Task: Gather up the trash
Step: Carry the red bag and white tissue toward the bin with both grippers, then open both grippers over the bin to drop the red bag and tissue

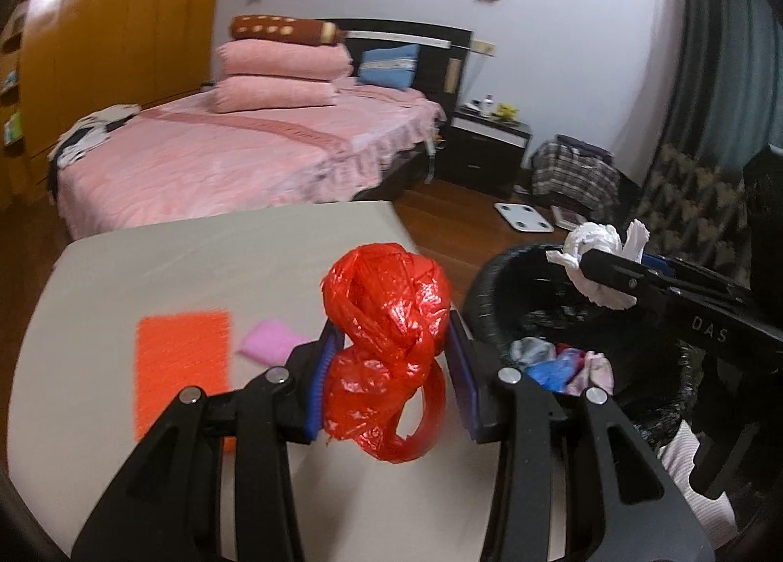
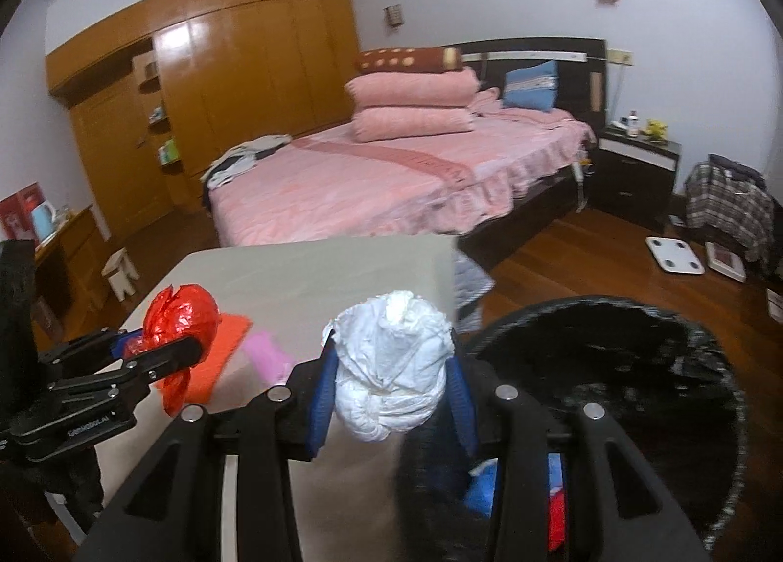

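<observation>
A knotted, crinkled red plastic bag (image 1: pixel 386 346) is clamped between the closed left gripper (image 1: pixel 391 366) above the beige table (image 1: pixel 147 268). A crumpled white bag (image 2: pixel 391 366) is pinched by the right gripper (image 2: pixel 391 395) beside the black-lined bin (image 2: pixel 685 366). A pink bed (image 1: pixel 220 155) is seen behind. "DAS" is printed on the right gripper.

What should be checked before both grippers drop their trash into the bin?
1. Left gripper shut on red plastic bag: ok.
2. Right gripper shut on white plastic bag: ok.
3. White plastic bag over black trash bin: ok, above its rim.
4. Red plastic bag over the bin: not ok, over the table.
5. Bin has room: ok, trash lies low.
6. Table cleared: not ok, orange sheet and pink item remain.
</observation>
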Demonstrator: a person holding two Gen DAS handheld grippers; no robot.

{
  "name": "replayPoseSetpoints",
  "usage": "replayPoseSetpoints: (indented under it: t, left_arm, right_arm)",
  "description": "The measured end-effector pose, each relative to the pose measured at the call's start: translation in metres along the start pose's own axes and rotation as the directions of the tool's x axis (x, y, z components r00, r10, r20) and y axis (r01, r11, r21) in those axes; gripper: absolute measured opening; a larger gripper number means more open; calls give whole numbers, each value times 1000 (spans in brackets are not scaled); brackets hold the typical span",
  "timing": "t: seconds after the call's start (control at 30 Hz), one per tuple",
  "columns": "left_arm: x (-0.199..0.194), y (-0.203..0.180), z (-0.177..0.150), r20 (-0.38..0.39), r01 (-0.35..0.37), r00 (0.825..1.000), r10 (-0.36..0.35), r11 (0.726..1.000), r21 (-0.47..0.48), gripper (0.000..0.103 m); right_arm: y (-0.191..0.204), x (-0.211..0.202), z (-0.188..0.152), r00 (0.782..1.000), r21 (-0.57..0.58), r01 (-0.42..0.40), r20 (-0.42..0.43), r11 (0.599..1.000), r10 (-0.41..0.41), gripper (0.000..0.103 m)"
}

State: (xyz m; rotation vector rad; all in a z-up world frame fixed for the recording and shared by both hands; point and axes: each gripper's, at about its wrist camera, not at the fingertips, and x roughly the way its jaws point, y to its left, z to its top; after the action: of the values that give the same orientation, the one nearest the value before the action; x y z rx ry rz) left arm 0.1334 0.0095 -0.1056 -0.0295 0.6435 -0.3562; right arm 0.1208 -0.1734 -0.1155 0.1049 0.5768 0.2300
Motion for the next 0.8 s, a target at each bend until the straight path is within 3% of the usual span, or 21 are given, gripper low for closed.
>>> replayPoseSetpoints:
  t: [0.5, 0.8]
  left_arm:
    - [65, -93, 15, -47, 195, 980, -191, 975, 103, 40]
    - [95, -139, 19, -71, 270, 963, -262, 951, 151, 40]
  right_arm:
    - [-105, -30, -6, 983, 96, 179, 16, 979, -181, 40]
    - [-144, -40, -16, 973, 137, 229, 9, 964, -233, 40]
